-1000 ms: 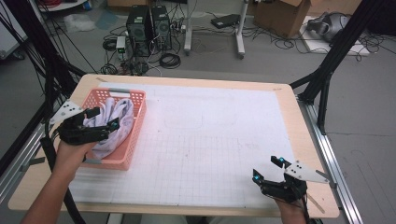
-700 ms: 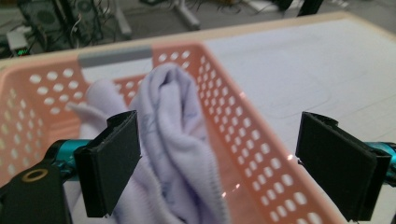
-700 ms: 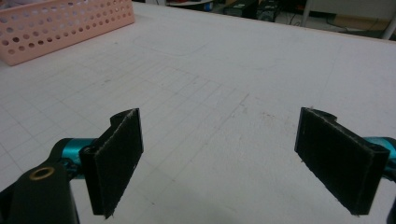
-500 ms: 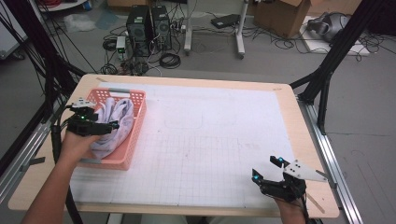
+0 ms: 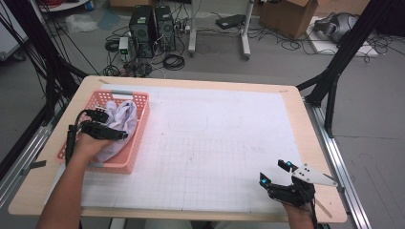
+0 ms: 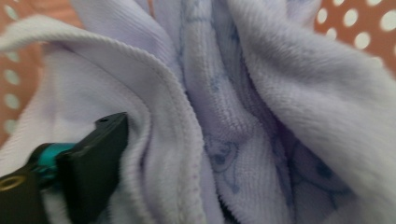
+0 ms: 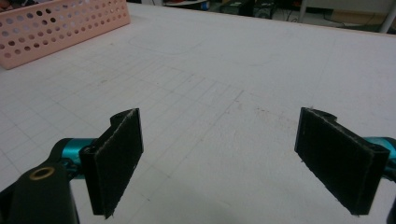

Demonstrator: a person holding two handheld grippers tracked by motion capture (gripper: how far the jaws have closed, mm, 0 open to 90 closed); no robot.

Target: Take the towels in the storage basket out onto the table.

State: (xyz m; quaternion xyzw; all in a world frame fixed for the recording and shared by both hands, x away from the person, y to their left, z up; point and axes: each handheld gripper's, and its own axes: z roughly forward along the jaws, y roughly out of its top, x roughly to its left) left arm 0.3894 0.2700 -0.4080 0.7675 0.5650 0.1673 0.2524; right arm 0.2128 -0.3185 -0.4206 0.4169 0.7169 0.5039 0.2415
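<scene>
Left tongs [image 5: 112, 130] sat down inside the pink basket [image 5: 136, 143], which stood near the desk's left edge, and their tips were buried in the pale lilac cloth [image 5: 122, 119] heaped in it. In the left gripper view one black jaw lay pressed against a hemmed fold of the cloth [image 6: 261, 121], while the other jaw was hidden by the fabric, so whether those tongs were apart or clamped could not be told. The cloth looked soft and towel-like, with a faint blue print along its inner folds, and the basket's perforated pink wall [image 6: 359, 18] showed behind it at the upper corners. The person's left hand [image 5: 86, 145] gripped that tool over the basket's near side.

Right tongs [image 5: 276, 174] hovered low at the desk's near right corner, well apart from the basket. Their two black pads stood wide apart with nothing between them, as the right gripper view [image 7: 219, 154] showed, above the bare white gridded mat [image 5: 215, 143] covering the desk [image 5: 43, 191]. From there the basket [image 7: 60, 25] appeared far off toward the upper left.
</scene>
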